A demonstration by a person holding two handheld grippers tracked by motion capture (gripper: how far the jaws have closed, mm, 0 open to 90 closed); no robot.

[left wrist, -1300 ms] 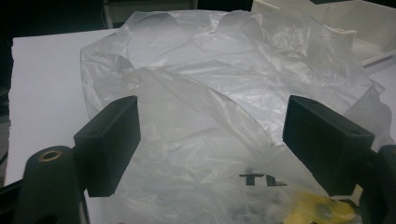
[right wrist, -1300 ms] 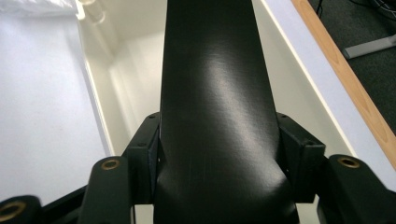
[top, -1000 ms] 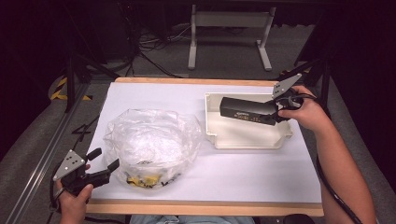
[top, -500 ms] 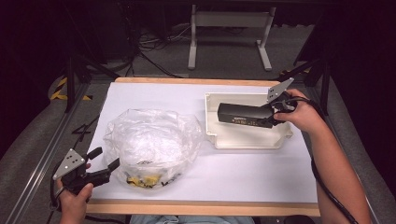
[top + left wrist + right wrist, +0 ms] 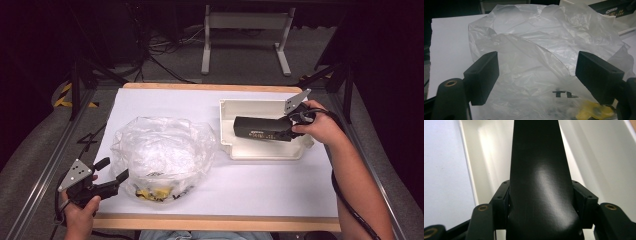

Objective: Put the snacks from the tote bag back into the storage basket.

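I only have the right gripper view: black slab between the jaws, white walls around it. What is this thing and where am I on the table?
Observer: It's a long black box with a small label, held by one end in the right gripper, over the white tray at the table's far right.
Operator: Anything in the tray under it?
Observer: No other item that I can see; the box spans most of the tray's length.
Operator: Where's the left gripper?
Observer: The left gripper is at the near left, jaws open, beside a crumpled clear plastic bag.
Operator: Bag empty?
Observer: No, yellow items and black print show through its near end.
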